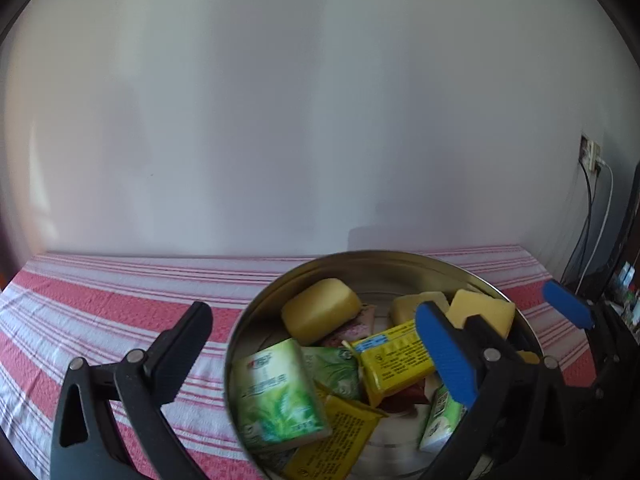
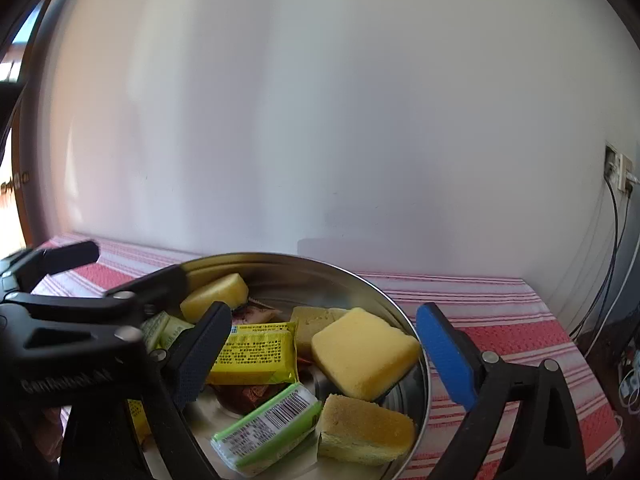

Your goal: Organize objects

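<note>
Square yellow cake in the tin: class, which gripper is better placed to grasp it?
Probably right. The right gripper is open with the square yellow cake between its fingers; the left gripper straddles the tin rim, facing a green packet.

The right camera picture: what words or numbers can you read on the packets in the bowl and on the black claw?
"GenRobot.AI": raised letters on the black plastic claw body, faint, my best reading.
Yellow foil snack packet: black print, too small to read.
Green and white wrapped packet: barcode and tiny print, unreadable.
Brown wrapper: blurred.
</note>
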